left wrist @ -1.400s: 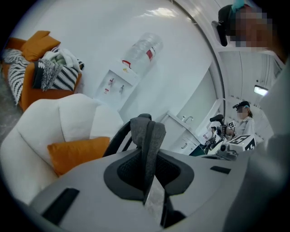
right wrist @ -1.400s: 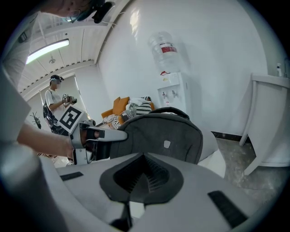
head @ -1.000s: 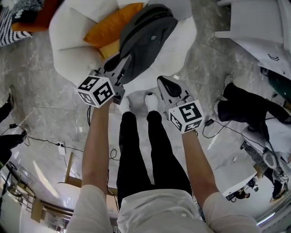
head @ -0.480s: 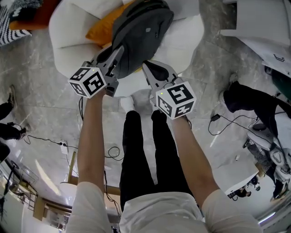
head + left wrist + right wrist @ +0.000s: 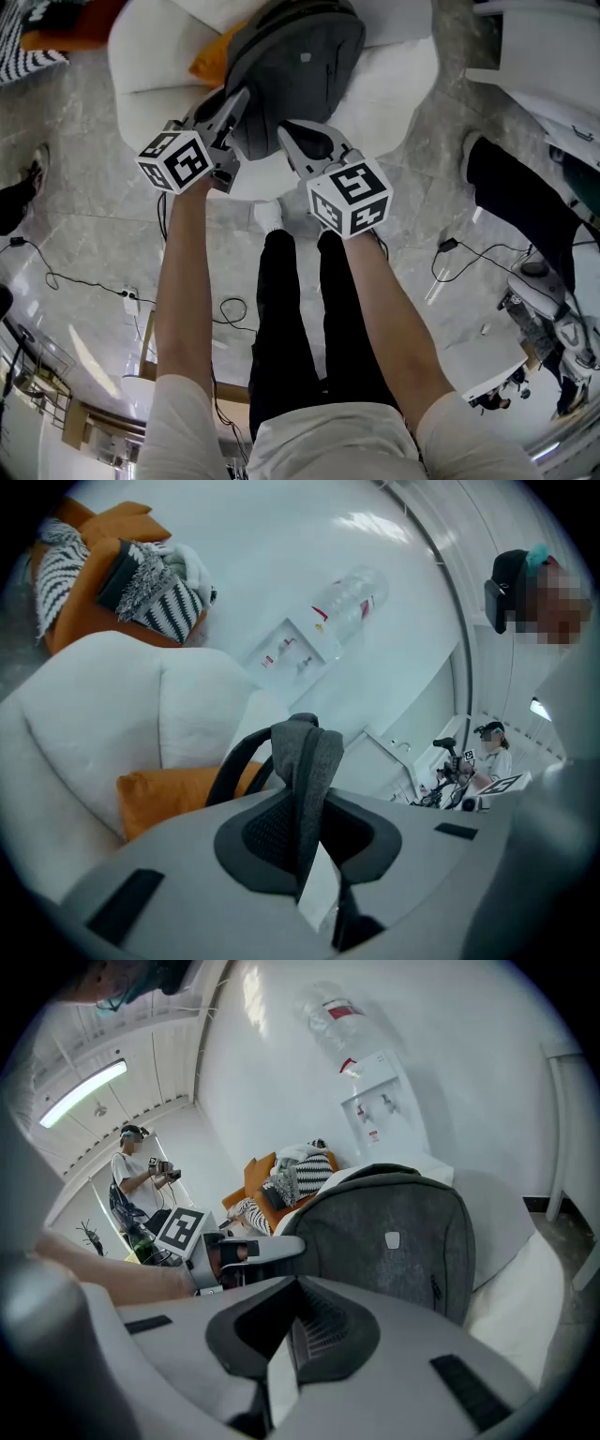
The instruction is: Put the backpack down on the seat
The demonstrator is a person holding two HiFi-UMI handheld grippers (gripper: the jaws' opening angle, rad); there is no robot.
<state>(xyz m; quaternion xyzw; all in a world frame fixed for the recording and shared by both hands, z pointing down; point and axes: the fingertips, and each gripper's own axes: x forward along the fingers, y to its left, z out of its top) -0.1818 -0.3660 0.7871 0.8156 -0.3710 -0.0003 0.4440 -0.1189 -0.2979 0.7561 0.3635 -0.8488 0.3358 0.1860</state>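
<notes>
Backpack [image 5: 295,66]: a rounded pack of grey, felt-like cloth. It stands against the back of a white padded armchair [image 5: 398,89], over its seat. Whether its base bears on the seat cannot be made out. On its face sits a small pale badge [image 5: 392,1239] with no legible writing, and a dark zip runs down one side. Its top strap [image 5: 305,761], of the same grey felt with a black webbing loop beside it, is folded and pinched between the pads of the left gripper [image 5: 239,101], which is clenched on it at 8 o'clock of the pack. The right gripper [image 5: 291,136] sits at 6 o'clock of the pack, just beside its lower edge, jaws pressed together with nothing between them. Each gripper has a smooth grey shell and a cube of black-and-white square markers.

At 9 o'clock of the pack an orange cushion [image 5: 211,61] is wedged into the chair. Farther off in the left gripper view, at 10 o'clock, a fringed black-and-white striped throw [image 5: 155,588] lies on an orange seat. A white water dispenser [image 5: 370,1101] carries a clear bottle with a red label, its print too small to read. Below lies glossy grey veined stone floor [image 5: 84,206], with thin black cables across it.
</notes>
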